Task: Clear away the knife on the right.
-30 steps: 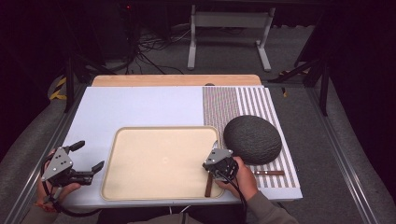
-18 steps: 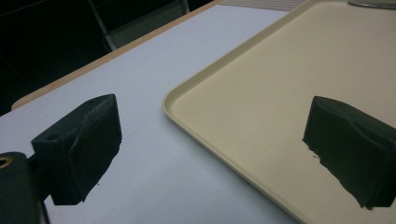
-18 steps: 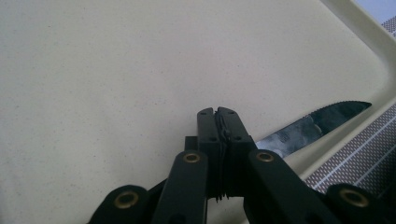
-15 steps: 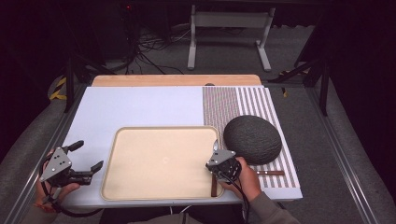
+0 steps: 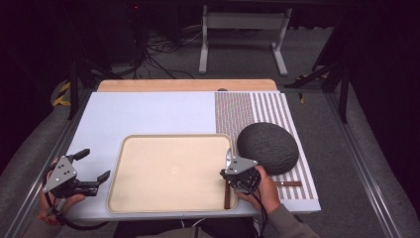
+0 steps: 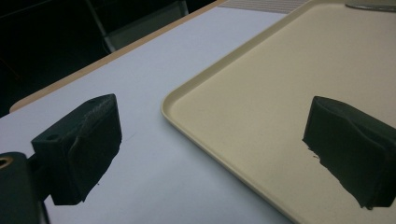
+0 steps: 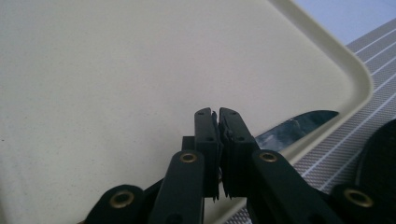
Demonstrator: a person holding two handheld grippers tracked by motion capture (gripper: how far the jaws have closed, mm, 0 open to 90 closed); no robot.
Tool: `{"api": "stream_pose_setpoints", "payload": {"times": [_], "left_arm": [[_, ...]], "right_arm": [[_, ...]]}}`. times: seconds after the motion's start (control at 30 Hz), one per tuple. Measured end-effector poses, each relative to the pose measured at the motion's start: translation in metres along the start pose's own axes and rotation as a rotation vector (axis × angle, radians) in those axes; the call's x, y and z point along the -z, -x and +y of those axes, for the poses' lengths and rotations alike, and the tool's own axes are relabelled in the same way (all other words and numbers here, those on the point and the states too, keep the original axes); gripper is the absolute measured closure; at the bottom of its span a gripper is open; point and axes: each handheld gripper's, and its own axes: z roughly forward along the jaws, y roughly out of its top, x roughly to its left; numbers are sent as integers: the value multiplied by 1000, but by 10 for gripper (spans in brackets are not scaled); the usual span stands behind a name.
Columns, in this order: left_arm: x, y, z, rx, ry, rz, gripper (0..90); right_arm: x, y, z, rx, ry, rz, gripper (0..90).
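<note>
A: Right gripper (image 5: 229,174) first. It sits at the tray's (image 5: 124,163) right edge, near the table's front edge. Jaws clenched on a knife (image 5: 227,191), the pads pressed together in the right gripper view with almost no gap.

B: Knife position?

A: Brown handle runs along the tray's right rim toward the front edge of the white surface (image 5: 148,111). The blade (image 7: 299,127) lies over the tray's rim near its back right corner, in the right gripper view.

B: Left gripper (image 5: 95,165)?

A: Released, jaws wide apart, nothing between them. Held by the left hand (image 5: 62,198) off the tray's left edge, near the surface's front left corner. In the left gripper view one jaw hangs over the white surface, the other over the tray.

B: Other stuff?

A: Dark round dome-like object (image 5: 267,148) on the striped mat (image 5: 262,106), just beside the tray's right edge. Can't tell what it is. Second brown handle (image 5: 289,183) on the mat near its front edge, beside the right hand (image 5: 262,191). Tray interior is bare.
</note>
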Motion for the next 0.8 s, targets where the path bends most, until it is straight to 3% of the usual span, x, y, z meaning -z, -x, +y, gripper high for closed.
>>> {"api": "stream_pose_setpoints", "payload": {"times": [0.5, 0.8], "left_arm": [[-2, -1, -1, -8, -7, -26, 53], [-3, -2, -2, -4, -9, -41, 58]], "right_arm": [[17, 16, -3, -47, 119, -71, 805], [23, 21, -4, -58, 159, -114, 742]]}}
